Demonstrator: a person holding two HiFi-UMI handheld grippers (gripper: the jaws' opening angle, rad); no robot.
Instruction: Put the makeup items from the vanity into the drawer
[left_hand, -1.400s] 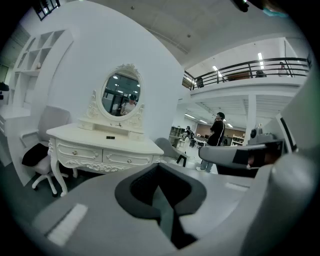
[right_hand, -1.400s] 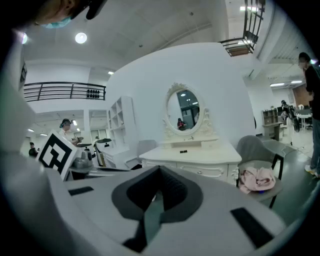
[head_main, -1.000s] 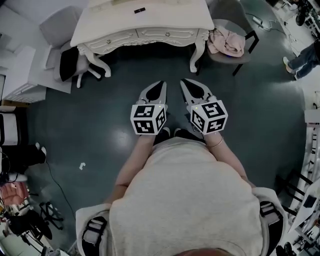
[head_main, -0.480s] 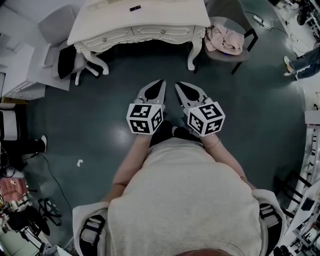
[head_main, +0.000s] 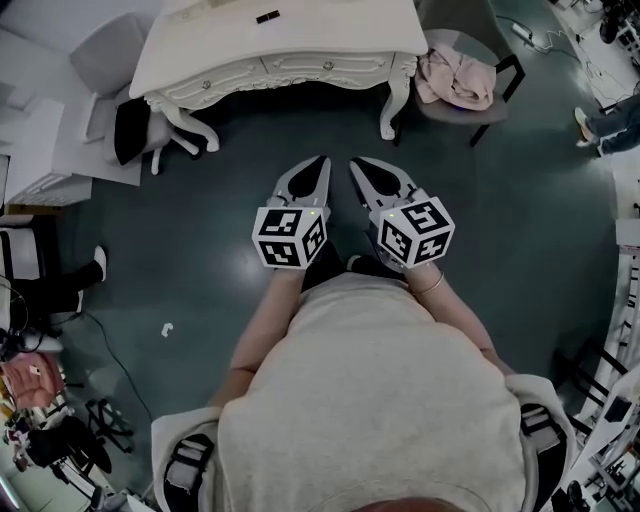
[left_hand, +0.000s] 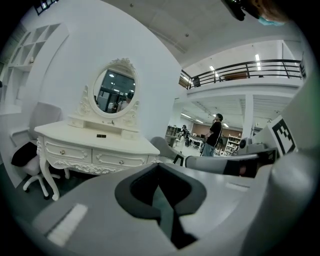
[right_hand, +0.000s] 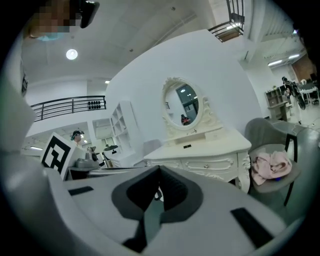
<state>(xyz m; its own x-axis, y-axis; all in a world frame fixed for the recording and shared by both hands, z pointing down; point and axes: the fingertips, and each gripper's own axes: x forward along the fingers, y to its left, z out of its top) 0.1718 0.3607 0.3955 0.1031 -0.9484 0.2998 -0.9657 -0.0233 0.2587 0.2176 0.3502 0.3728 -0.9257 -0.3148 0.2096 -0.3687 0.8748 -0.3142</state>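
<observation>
Counter (head_main: 290, 45) lies straight ahead, well apart from left claw (head_main: 324, 160) and right claw (head_main: 353, 162), both clenched empty, neither nearer.

Light grey T-shirt (head_main: 370, 400), thin wrist bracelet (head_main: 432, 287), pale grey left gripper (head_main: 322, 162) and right gripper (head_main: 356, 164), dark-lined fingers (head_main: 298, 184), black-and-white marker cubes (head_main: 290, 237).

We hold both grippers side by side ahead of the torso. In the head view, the left gripper (head_main: 322, 160) points toward 12 o'clock, tilted slightly to 1 o'clock. Its jaws are pressed together with nothing between them. The right gripper (head_main: 356, 162) points toward 11 o'clock, its jaws likewise closed and empty. The two tips sit near each other but apart. The left forearm (head_main: 262, 325) and right forearm (head_main: 455, 315) extend back toward 6 o'clock, elbows bent.
</observation>
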